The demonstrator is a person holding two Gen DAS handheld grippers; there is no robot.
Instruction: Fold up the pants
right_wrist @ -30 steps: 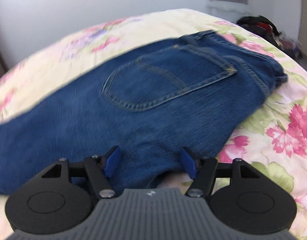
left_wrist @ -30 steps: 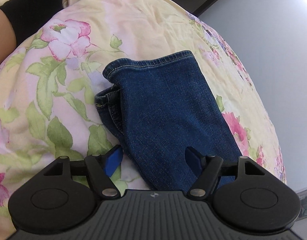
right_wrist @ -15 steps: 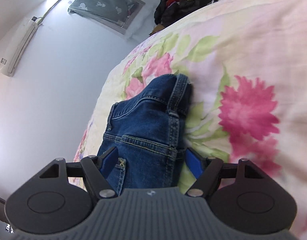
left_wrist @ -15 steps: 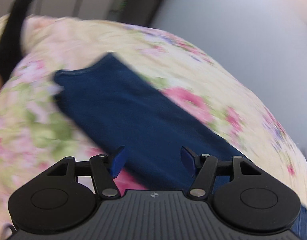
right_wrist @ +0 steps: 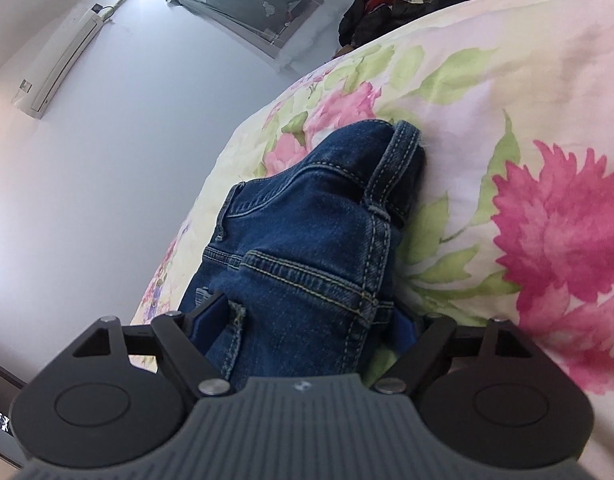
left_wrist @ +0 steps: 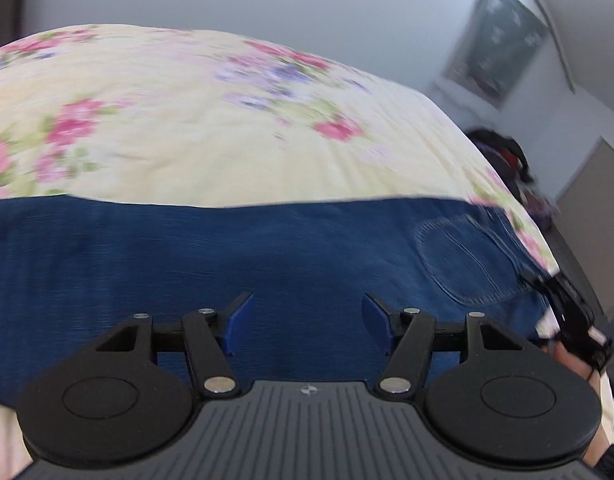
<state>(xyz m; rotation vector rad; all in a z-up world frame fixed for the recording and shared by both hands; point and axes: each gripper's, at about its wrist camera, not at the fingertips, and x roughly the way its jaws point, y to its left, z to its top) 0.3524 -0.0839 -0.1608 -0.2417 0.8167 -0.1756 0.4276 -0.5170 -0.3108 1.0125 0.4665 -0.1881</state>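
Dark blue denim pants (left_wrist: pixel 267 264): lengthwise across floral bedsheet (left_wrist: pixel 187 120), waistband rightward; no legible labels. Left gripper (left_wrist: pixel 305 316) released; right gripper (right_wrist: pixel 303 320) spread wide around waistband, just been opening.

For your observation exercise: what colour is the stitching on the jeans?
Yellow-tan stitching on dark blue jeans, clearest in the right wrist view.

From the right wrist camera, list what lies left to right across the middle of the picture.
White wall → edge of the floral bedspread → waistband end of the jeans → green leaf print → big pink flower print.
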